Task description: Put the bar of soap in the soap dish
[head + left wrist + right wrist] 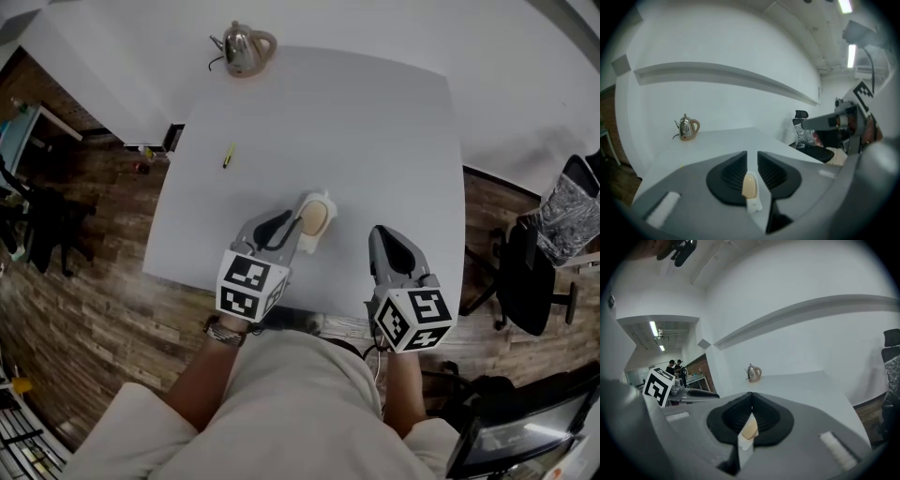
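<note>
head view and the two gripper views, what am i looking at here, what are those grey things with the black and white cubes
There is no robot here. A person holds a hand-held gripper in each hand: the left gripper and the right gripper. The marker cubes are part of them. The head view comes from a camera on the person's head, looking down. Each gripper view comes from a camera riding on that gripper, looking along its two jaws. On the table lies a dish with the soap in it. A kettle stands at the far edge, and a small yellow thing lies nearer the middle. The left jaws stand a little apart and the right ones are together. Neither seems to hold anything.
</note>
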